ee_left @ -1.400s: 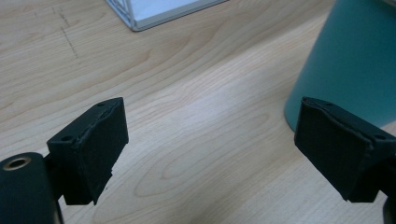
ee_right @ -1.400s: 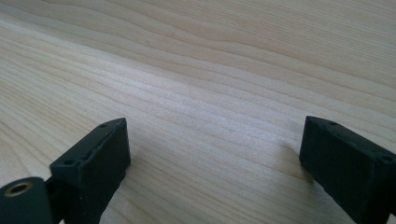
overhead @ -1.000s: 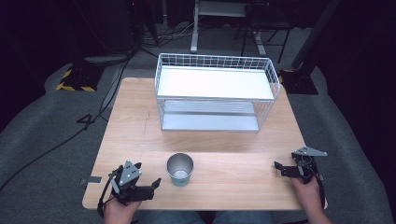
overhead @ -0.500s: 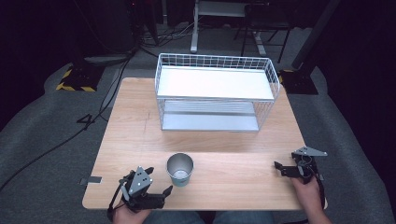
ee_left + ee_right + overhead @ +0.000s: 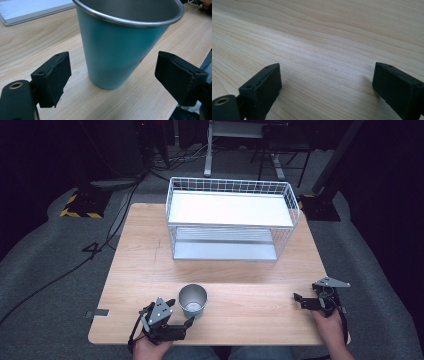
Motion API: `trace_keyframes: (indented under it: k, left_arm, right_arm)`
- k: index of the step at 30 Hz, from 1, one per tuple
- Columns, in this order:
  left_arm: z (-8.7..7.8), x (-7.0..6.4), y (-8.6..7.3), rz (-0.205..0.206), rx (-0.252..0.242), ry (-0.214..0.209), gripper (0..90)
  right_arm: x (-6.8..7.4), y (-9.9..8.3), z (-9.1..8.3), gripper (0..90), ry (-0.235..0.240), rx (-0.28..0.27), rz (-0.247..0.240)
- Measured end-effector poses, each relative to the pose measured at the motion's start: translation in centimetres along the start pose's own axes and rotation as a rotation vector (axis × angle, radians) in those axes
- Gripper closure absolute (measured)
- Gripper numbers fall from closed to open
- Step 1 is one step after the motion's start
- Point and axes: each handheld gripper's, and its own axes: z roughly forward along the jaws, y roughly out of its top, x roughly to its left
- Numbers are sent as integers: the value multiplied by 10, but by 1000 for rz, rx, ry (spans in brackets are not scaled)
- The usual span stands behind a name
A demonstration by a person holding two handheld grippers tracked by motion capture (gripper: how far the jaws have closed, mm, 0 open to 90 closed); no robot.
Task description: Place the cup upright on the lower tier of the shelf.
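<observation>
The left tool (image 5: 189,321) sits at the near left edge of the light wooden tabletop (image 5: 140,265), aimed at the teal, tapered metal cup with a bare steel rim (image 5: 192,301), which stands upright near the front edge, left of centre. In the left gripper view the cup (image 5: 117,50) stands between the two black jaws, which are spread wide; neither pad touches its wall, and a gap shows on both sides.

The step in hand is judged to be the approach for a side grasp on the cup. To do it well, the left tool should advance level until the pads flank the cup body, then close squarely across its width. Because the wall tapers toward the base, a grip set above the narrow foot is likely to hold more securely. Closing should be gradual, since a one-sided contact could push or tip the cup.

Behind the cup, at the far side of the tabletop, stands a white wire two-tier rack with flat white shelves (image 5: 230,207), well apart from both tools; it may be the destination, though that cannot be confirmed.

The right tool (image 5: 299,299) rests at the near right edge. In the right gripper view its jaws stand wide apart over bare wood and hold nothing.
</observation>
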Motion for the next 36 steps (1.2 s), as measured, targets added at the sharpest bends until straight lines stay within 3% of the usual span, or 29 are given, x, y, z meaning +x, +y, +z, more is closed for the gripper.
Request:
trace_keyframes:
  k: [5, 17, 22, 26, 31, 36]
  left_arm:
    - [10, -5, 0, -4, -20, 1, 136]
    - [27, -4, -3, 4, 2, -19, 116]
    - [33, -2, -5, -14, -25, 10, 126]
    - [35, -1, -6, -30, -48, 8, 129]
    - [41, -2, -5, -15, -32, 10, 141]
    - [44, -4, -4, 26, 1, 16, 160]
  right_arm:
    - [0, 0, 0, 90, 0, 0, -1]
    - [1, 0, 0, 90, 7, -2, -7]
    - [2, 0, 0, 90, 7, -1, -7]
    - [2, 0, 0, 90, 8, -2, -8]
    - [2, 0, 0, 90, 8, -1, -9]
    - [2, 0, 0, 90, 9, -1, -9]
